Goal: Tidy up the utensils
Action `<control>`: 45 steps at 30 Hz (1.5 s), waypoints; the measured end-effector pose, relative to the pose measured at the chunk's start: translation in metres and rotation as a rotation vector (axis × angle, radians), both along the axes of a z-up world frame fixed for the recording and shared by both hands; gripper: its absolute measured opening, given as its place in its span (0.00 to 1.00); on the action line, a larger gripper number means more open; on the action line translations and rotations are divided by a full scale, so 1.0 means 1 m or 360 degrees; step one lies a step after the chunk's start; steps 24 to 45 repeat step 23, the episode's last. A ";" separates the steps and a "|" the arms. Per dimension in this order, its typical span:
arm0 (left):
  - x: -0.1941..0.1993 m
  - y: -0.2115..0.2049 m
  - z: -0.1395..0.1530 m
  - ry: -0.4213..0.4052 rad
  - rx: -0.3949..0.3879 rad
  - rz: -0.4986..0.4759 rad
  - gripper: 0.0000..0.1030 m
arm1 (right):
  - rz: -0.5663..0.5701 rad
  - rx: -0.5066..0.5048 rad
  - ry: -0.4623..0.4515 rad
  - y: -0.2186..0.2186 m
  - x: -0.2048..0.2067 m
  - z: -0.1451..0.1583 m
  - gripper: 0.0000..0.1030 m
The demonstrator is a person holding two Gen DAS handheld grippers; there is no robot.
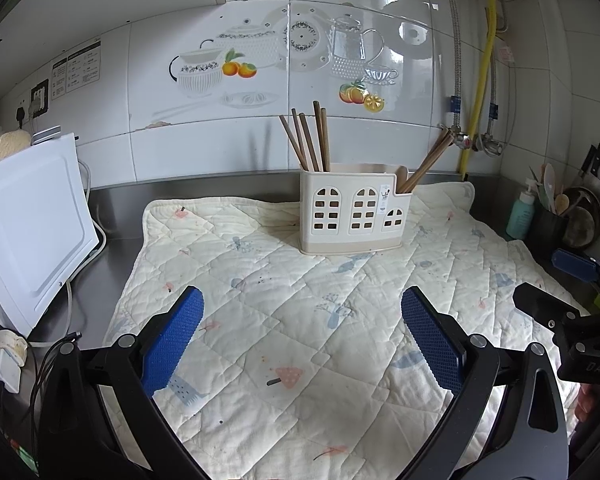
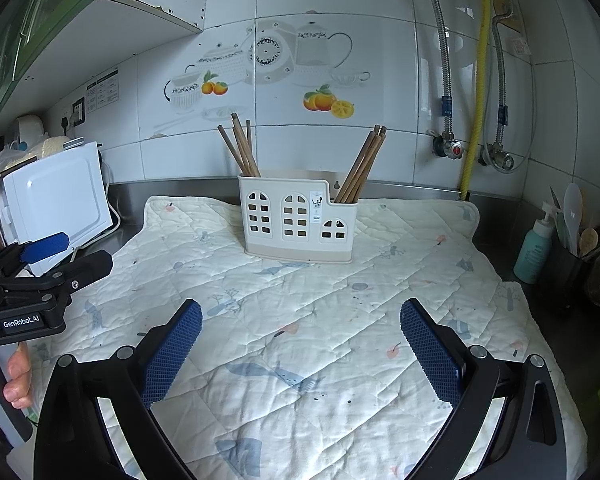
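Note:
A cream utensil holder (image 1: pixel 354 210) (image 2: pixel 298 220) with window cut-outs stands upright at the back of a quilted mat (image 1: pixel 300 320) (image 2: pixel 300 320). Several brown chopsticks (image 1: pixel 308 140) (image 2: pixel 240 148) stand in its left compartment. Several more chopsticks (image 1: pixel 428 164) (image 2: pixel 364 164) lean right in its low right compartment, with a wooden spoon (image 1: pixel 402 174) beside them. My left gripper (image 1: pixel 302 320) is open and empty above the mat's near half. My right gripper (image 2: pixel 300 332) is open and empty, also well short of the holder. Each gripper shows at the edge of the other's view.
A white appliance (image 1: pixel 32 224) (image 2: pixel 56 200) with cables stands at the left. At the right are a teal pump bottle (image 1: pixel 520 216) (image 2: pixel 534 252) and a dark pot of kitchen tools (image 1: pixel 548 220) (image 2: pixel 572 264). A tiled wall with pipes and valves (image 2: pixel 452 148) is behind.

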State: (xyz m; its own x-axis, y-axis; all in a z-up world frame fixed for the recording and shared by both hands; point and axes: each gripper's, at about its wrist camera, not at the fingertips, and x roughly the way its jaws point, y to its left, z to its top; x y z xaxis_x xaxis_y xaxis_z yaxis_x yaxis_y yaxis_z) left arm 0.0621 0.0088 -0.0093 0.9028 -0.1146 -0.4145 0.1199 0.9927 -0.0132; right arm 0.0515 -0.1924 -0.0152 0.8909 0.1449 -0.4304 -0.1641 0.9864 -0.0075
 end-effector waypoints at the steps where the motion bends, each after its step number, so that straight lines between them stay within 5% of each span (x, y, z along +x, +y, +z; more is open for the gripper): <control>1: 0.000 0.000 0.000 0.0001 -0.0001 0.0001 0.95 | -0.0001 -0.0001 0.0000 0.000 0.000 0.000 0.93; 45: 0.000 0.004 -0.003 0.0010 -0.0031 0.0003 0.95 | 0.0009 0.0002 -0.0003 0.000 -0.002 -0.001 0.93</control>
